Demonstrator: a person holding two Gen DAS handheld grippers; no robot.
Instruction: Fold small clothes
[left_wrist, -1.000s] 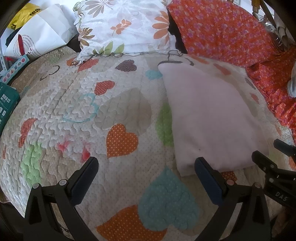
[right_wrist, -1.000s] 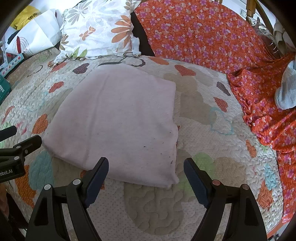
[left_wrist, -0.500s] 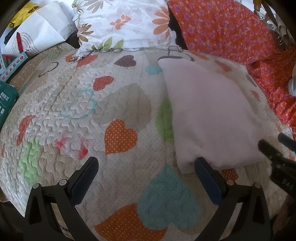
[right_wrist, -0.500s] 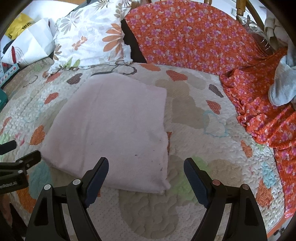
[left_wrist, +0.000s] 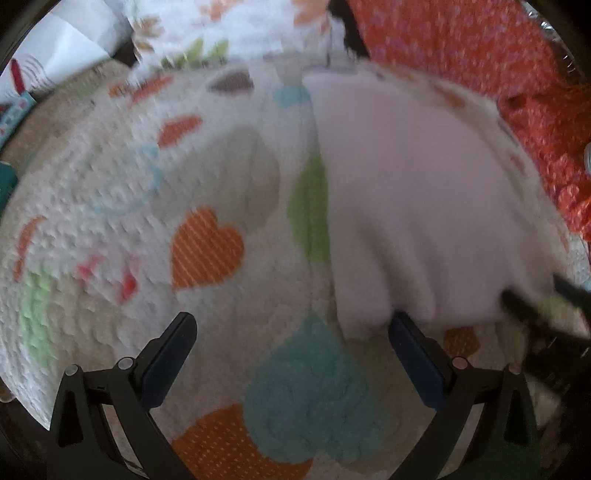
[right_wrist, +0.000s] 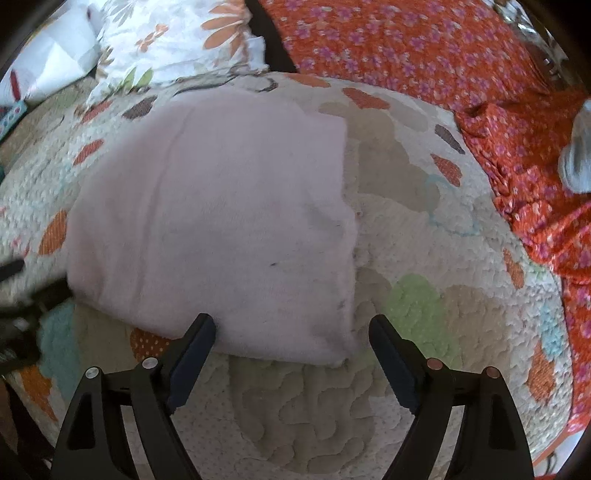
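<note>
We see the pale pink folded cloth (right_wrist: 221, 206) lying flat on the heart-patterned quilt (right_wrist: 424, 306) of the bed. Our right gripper (right_wrist: 291, 332) hovers low at its near edge, jaws spread wide and holding nothing. Our left gripper (left_wrist: 291, 332), equally spread and empty, points forward beside the cloth's near left corner.

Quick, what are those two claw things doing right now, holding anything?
Left gripper: open, holding nothing.
Right gripper: open, empty, at the near edge of the pink cloth.
</note>
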